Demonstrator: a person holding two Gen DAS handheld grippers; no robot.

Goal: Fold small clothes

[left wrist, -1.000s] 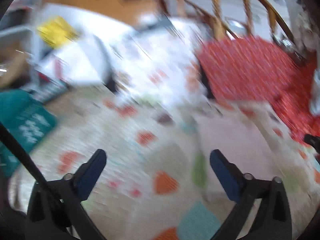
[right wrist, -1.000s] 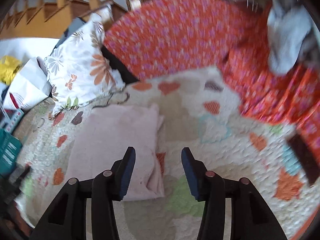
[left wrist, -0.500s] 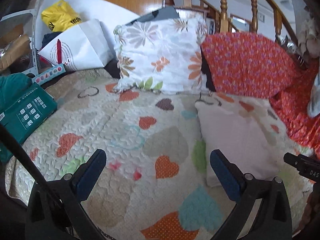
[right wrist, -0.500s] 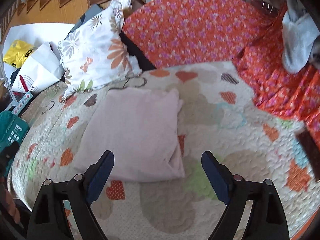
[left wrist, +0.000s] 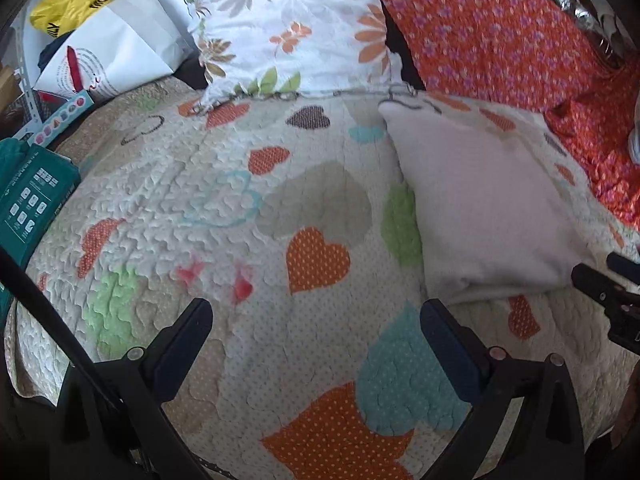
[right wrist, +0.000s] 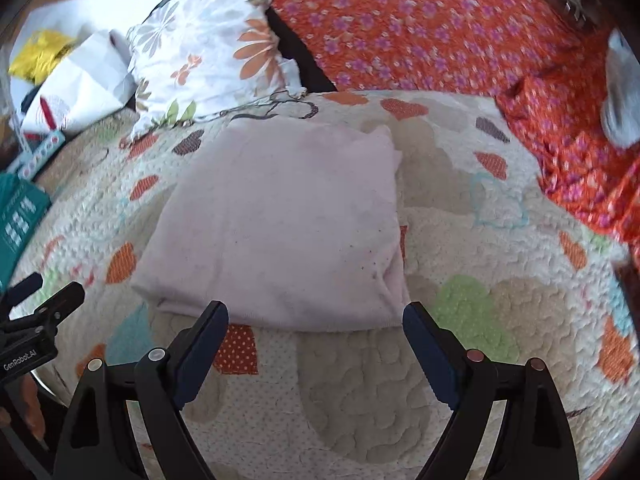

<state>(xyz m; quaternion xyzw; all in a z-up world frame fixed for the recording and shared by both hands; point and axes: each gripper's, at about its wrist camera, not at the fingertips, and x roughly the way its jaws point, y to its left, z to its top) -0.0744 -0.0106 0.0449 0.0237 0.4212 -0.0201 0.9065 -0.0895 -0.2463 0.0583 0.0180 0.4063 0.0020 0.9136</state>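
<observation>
Pale pink knit garment lying folded into a soft rectangle on the puckered heart-patch quilt, right hand-held gripper just opened — jaws gaping wide, empty, left hand-held gripper hovering spread apart over bare quilt.

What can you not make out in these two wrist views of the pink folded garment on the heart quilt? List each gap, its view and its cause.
- What kind of garment the pink folded garment is: both views, its folds hide the cut.
- White paper bag lettering: left wrist view, too small.
- Grey-white object: right wrist view, blurred and cut by the edge.
- Teal box: left wrist view, cut by the edge.
- Right gripper: left wrist view, mostly out of frame.
</observation>
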